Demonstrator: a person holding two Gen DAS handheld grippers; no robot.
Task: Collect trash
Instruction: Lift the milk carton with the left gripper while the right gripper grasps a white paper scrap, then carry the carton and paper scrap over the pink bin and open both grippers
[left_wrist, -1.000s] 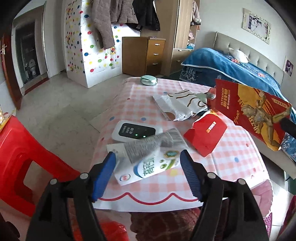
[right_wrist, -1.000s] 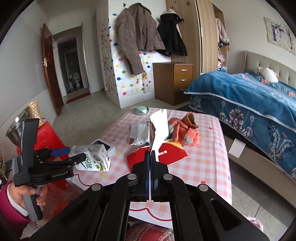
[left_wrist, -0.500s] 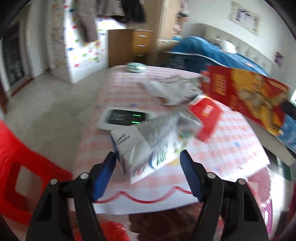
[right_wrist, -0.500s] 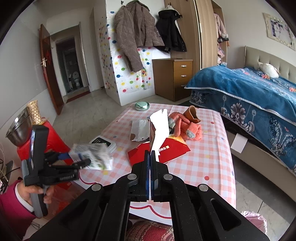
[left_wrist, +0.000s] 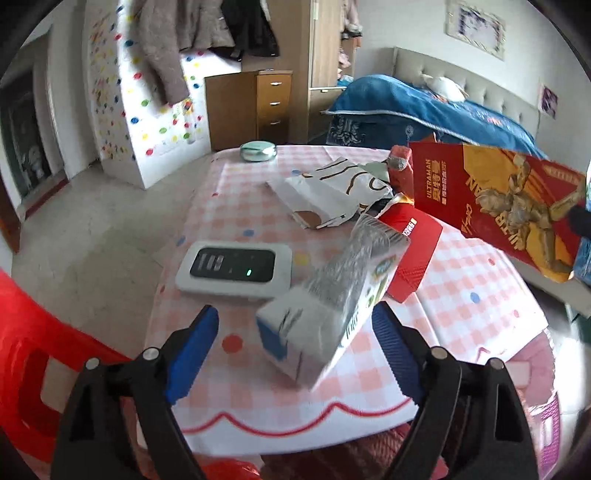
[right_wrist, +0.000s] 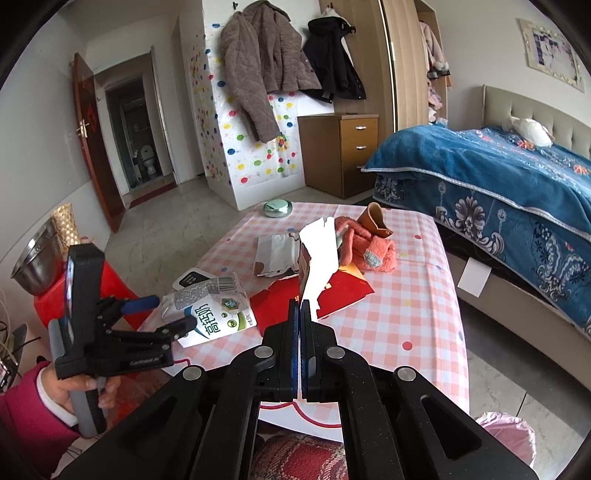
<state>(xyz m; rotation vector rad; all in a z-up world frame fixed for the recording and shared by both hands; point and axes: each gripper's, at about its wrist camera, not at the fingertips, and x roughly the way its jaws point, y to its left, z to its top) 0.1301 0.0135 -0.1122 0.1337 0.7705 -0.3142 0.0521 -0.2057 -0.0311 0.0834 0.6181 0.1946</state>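
A white and green milk carton (left_wrist: 332, 295) hangs tilted and blurred between the fingers of my left gripper (left_wrist: 295, 314), over the near edge of the checked table (left_wrist: 461, 325). The jaws are opening. The left pad (left_wrist: 192, 350) stands clear of the carton, while the right pad is partly hidden behind it. The right wrist view shows the same carton (right_wrist: 210, 310) and left gripper (right_wrist: 168, 313), held by a hand in a pink sleeve. My right gripper (right_wrist: 299, 306) is shut on a flat red Ultraman card (left_wrist: 498, 206), whose white back (right_wrist: 317, 258) faces its camera.
On the table lie a white device with a green light (left_wrist: 232, 269), a crumpled white wrapper (left_wrist: 332, 199), a red envelope (left_wrist: 410, 258), a pink glove (right_wrist: 362, 247) and a green tin (left_wrist: 258, 151). A red stool (left_wrist: 33, 332) stands left, a bed (right_wrist: 498, 177) right.
The carton went from lying flat on the table to raised and tilted end-on between the left jaws, which have widened. The right gripper and its card have not moved.
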